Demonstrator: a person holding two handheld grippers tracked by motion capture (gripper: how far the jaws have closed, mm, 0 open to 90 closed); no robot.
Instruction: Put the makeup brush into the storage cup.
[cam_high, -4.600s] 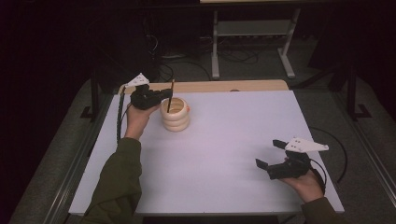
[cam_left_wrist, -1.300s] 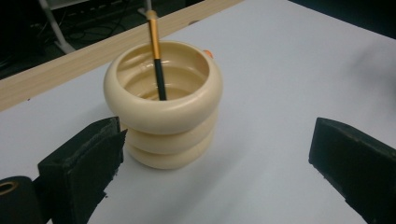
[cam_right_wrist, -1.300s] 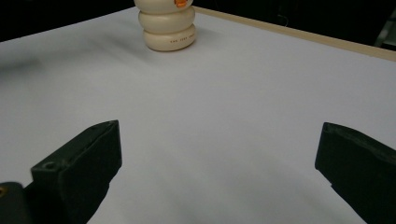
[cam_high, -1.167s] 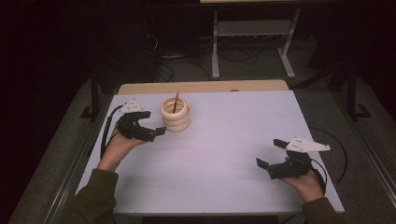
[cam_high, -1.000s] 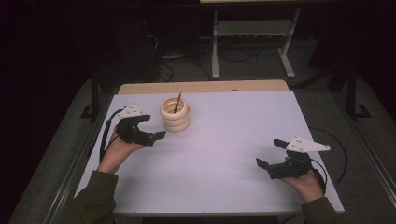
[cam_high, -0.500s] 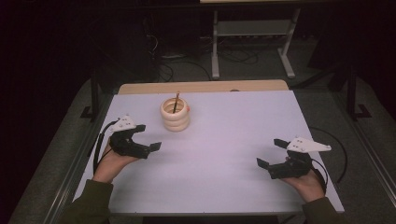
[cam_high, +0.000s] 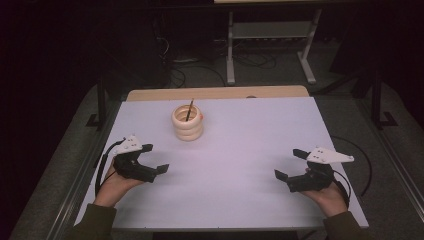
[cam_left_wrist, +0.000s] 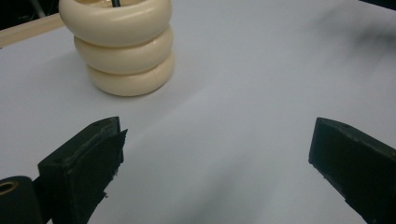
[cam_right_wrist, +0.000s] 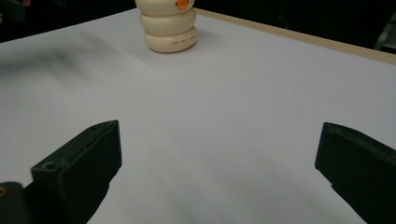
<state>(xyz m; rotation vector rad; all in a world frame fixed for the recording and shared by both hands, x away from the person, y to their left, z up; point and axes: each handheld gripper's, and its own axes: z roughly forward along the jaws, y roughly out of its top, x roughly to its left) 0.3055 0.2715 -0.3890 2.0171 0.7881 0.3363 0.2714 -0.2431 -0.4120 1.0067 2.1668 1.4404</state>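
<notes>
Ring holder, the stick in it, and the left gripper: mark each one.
ring holder (cam_high: 187, 131): high view, side of its middle ring.
stick (cam_high: 189, 110): high view, mid-shaft above the rim.
left gripper (cam_high: 156, 159): high view, midway between its open jaws.

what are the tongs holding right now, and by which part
Nothing is held. The left tongs and right tongs are both open over the white table, apart from the cream ringed holder with its thin dark stick.
</notes>
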